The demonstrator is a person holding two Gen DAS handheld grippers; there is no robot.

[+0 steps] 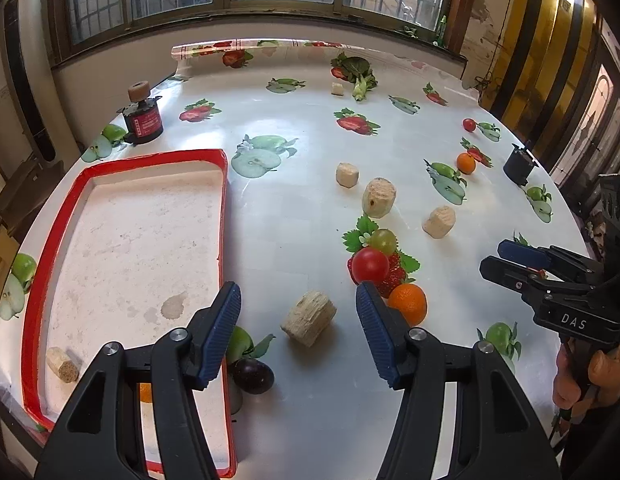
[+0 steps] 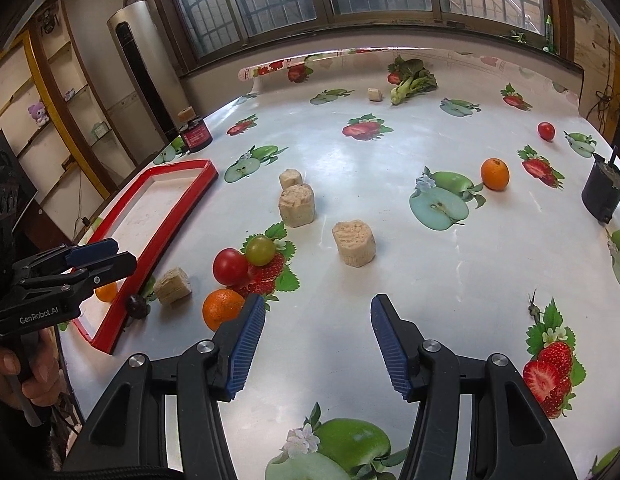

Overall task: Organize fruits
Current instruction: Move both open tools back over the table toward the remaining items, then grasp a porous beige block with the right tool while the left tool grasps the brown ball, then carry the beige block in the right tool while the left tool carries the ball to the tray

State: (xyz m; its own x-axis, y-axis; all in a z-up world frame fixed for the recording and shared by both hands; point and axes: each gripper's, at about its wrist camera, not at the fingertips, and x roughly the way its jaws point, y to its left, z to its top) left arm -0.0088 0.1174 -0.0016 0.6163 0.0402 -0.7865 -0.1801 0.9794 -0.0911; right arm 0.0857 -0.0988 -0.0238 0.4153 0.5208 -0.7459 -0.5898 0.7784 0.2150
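Just ahead of the left gripper (image 1: 298, 308) — jaws wide — a cork chunk (image 1: 309, 317), orange (image 1: 408, 303) beside.

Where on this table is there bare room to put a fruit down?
Most of the red tray floor is bare; only a cork piece and a small orange lie at its near end. The cloth between the tray and the red tomato is free too. Around the tomato, grape and orange it is crowded.
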